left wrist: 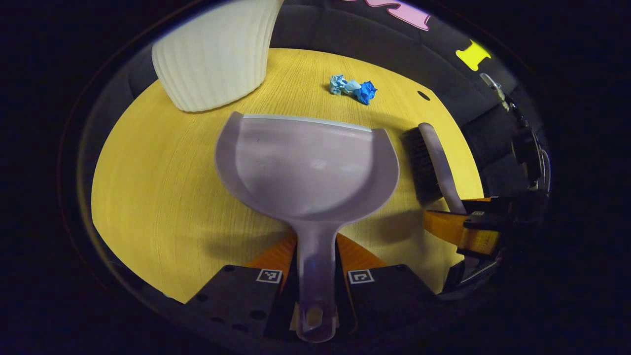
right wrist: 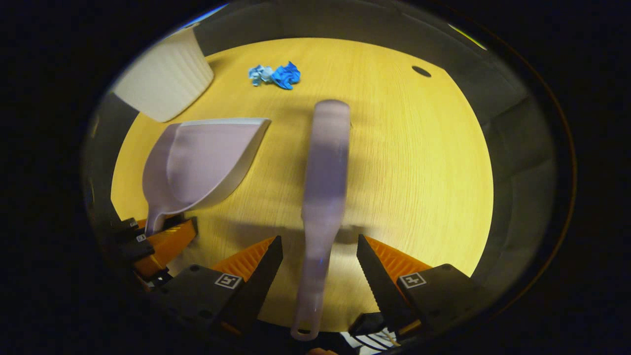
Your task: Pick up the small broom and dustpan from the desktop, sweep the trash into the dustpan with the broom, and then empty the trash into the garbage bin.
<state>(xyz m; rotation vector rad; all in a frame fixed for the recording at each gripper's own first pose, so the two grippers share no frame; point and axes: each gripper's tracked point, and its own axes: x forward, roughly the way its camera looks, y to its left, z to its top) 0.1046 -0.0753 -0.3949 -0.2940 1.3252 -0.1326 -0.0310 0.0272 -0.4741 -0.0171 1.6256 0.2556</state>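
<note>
A grey dustpan (left wrist: pixel 305 162) lies ahead of my left gripper (left wrist: pixel 316 244), which is shut on its handle; the pan's lip faces the far side of the yellow table (left wrist: pixel 148 187). The left gripper view has the small grey broom (left wrist: pixel 436 158) right of the pan, bristles to the left, with my right gripper (left wrist: pixel 473 231) at its handle end. In the right gripper view, the broom (right wrist: pixel 325 162) runs between the fingers of my right gripper (right wrist: pixel 319 241), which is open with a gap on each side. Crumpled blue paper trash (left wrist: pixel 352 88) (right wrist: pixel 276 75) lies beyond the pan. The dustpan (right wrist: pixel 202 162) and left gripper (right wrist: pixel 157 236) show at the left.
A white ribbed garbage bin (left wrist: pixel 217 54) (right wrist: pixel 165 81) stands at the far left of the table. A small dark hole (left wrist: pixel 423 95) (right wrist: pixel 420 71) sits in the tabletop at the far right. The table's edge curves round on both sides.
</note>
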